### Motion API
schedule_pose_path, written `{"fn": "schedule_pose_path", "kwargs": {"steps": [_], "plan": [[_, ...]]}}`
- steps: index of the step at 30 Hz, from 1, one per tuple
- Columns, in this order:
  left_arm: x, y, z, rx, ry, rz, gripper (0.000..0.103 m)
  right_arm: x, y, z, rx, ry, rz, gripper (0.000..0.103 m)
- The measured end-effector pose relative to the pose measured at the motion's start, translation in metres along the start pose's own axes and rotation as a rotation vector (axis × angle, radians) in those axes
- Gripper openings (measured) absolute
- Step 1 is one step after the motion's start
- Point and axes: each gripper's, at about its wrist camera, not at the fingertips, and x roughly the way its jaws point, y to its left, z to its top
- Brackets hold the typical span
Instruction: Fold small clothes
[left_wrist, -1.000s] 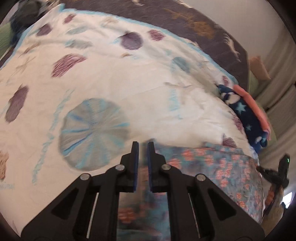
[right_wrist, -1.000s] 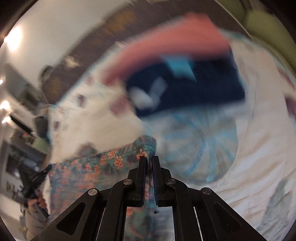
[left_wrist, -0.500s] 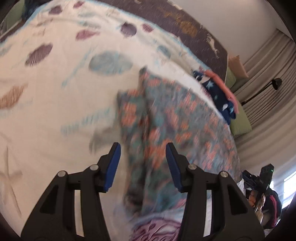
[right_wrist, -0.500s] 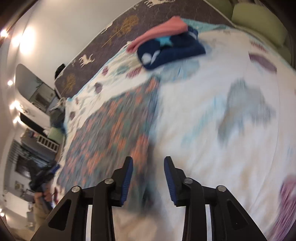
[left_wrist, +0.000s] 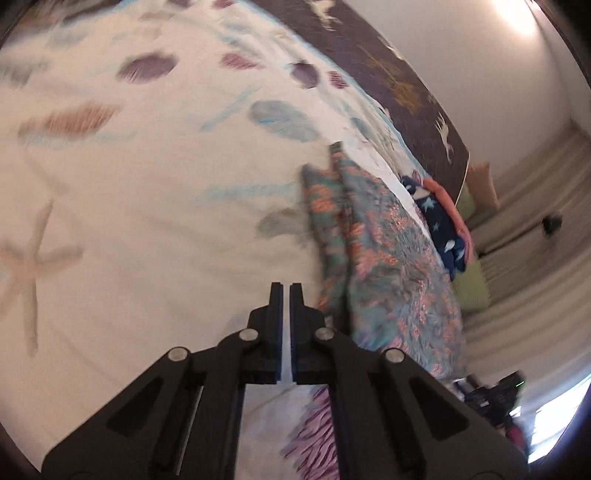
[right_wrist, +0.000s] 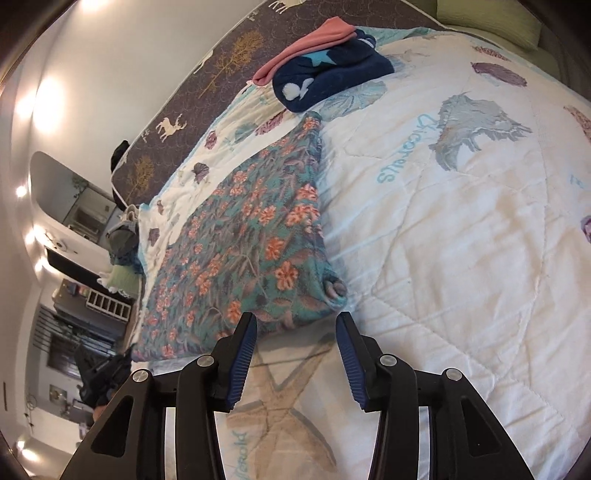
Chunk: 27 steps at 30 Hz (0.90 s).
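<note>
A folded teal garment with orange flowers (right_wrist: 243, 243) lies flat on the white seashell quilt (right_wrist: 461, 221). My right gripper (right_wrist: 297, 325) hovers at its near edge. Its jaws are opening, and the blue pads press on nothing. In the left wrist view the same garment (left_wrist: 388, 266) lies to the right of my left gripper (left_wrist: 286, 291). That gripper is shut with nothing between its fingers and hangs over bare quilt (left_wrist: 147, 203).
A folded navy star-print piece with a pink one on top (right_wrist: 328, 77) sits just beyond the floral garment, seen also from the left (left_wrist: 443, 229). A dark deer-print bedspread (right_wrist: 207, 85) borders the quilt. Green pillows (right_wrist: 491, 22) lie at the far edge.
Both grippers let go of the floral garment, which now lies folded on the quilt, and drew back from it. The left opened, then shut empty. The right opened wider.
</note>
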Motion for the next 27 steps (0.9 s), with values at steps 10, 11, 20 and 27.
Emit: {"fn": "schedule_pose_path", "kwargs": {"steps": [10,11,20,27], "plan": [[0.036,-0.048,0.002,0.186,0.075,0.068,0.005,0.005,-0.001,-0.004,0.031,-0.006,0.002,0.048],[0.033,-0.045,0.002,0.152,0.059,0.054,0.005,0.005,-0.002,-0.004,0.036,-0.009,0.006,0.049],[-0.021,-0.052,-0.004,0.207,-0.064,-0.045,0.009,0.009,0.003,-0.001,0.018,0.007,-0.005,0.049],[0.041,-0.075,-0.006,0.319,0.067,0.115,0.027,0.008,0.006,-0.010,0.024,0.007,0.022,0.049]]}}
